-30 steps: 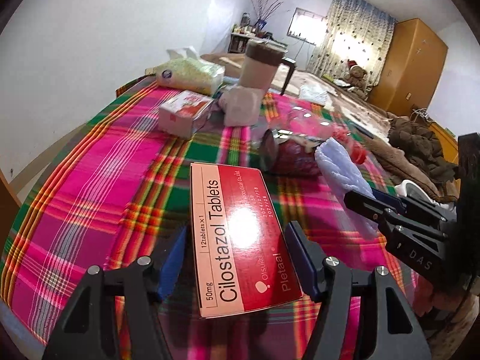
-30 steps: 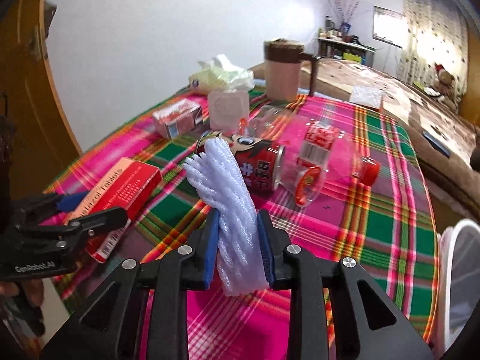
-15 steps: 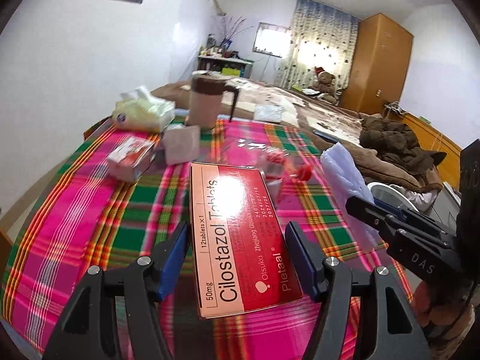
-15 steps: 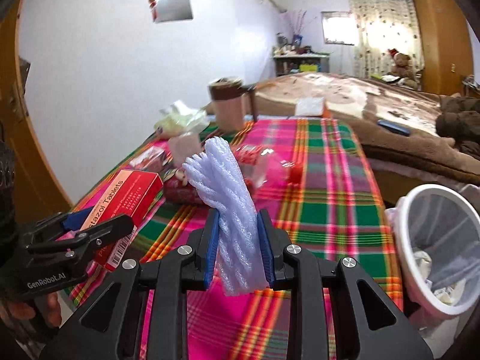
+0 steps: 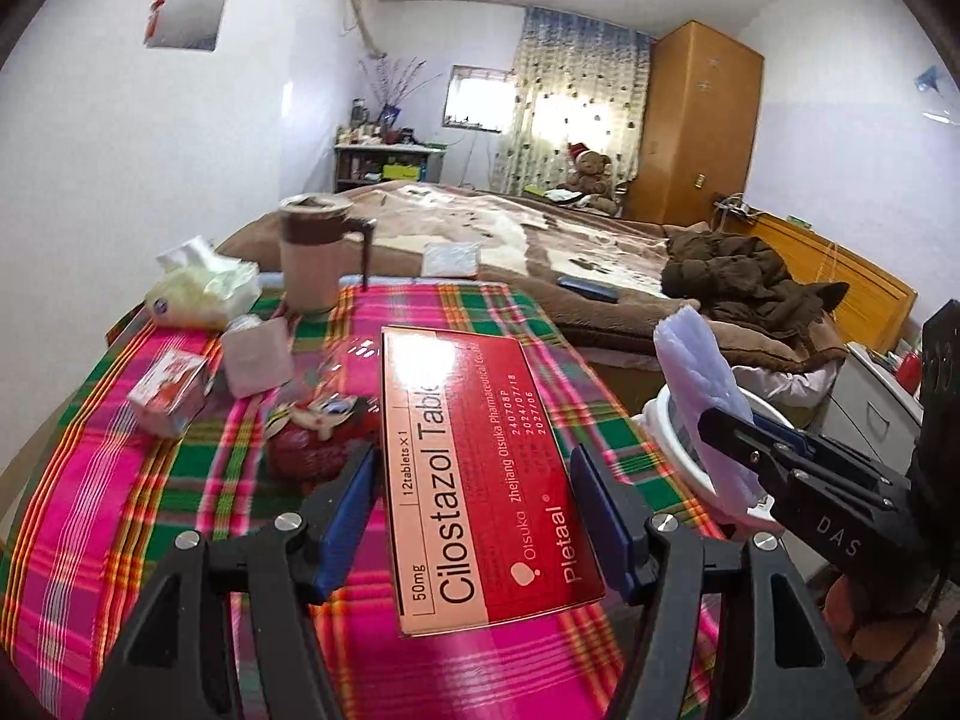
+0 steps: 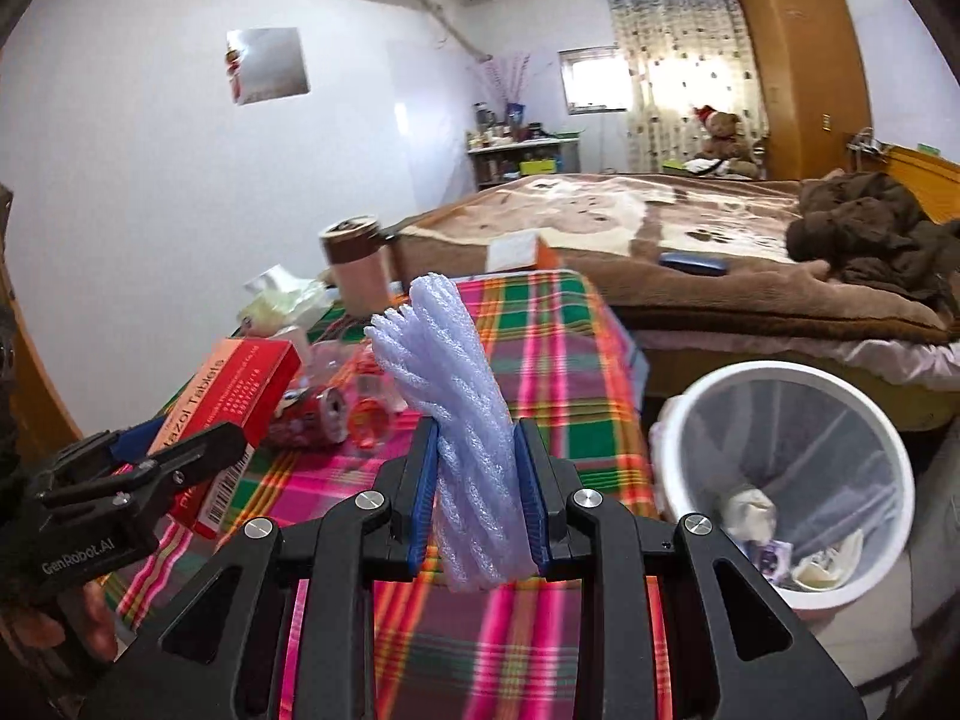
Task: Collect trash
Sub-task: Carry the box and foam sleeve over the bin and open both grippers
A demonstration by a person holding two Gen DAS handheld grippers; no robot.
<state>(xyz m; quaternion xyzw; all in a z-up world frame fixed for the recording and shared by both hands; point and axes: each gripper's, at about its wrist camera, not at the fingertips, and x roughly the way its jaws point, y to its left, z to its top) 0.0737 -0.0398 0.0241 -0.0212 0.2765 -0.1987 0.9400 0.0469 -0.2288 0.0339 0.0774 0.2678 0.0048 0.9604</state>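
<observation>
My left gripper [image 5: 477, 519] is shut on a red Cilostazol tablet box [image 5: 480, 468] and holds it above the plaid table. My right gripper [image 6: 477, 495] is shut on a white foam net sleeve [image 6: 456, 414], held up over the table's right part. The foam sleeve also shows in the left wrist view [image 5: 702, 402], and the tablet box in the right wrist view [image 6: 234, 390]. A white trash bin [image 6: 792, 480] with a liner and some scraps stands on the floor, right of the table.
On the plaid tablecloth [image 5: 120, 480] lie a crushed red can [image 5: 318, 438], a clear plastic bottle [image 6: 360, 396], a small red-white box [image 5: 168, 390], a tissue pack [image 5: 204, 288] and a brown-lidded mug [image 5: 312, 258]. A bed [image 6: 690, 240] stands behind.
Both grippers have lifted with their loads and swung right. The trash bin has come further into the right wrist view and looks nearer.
</observation>
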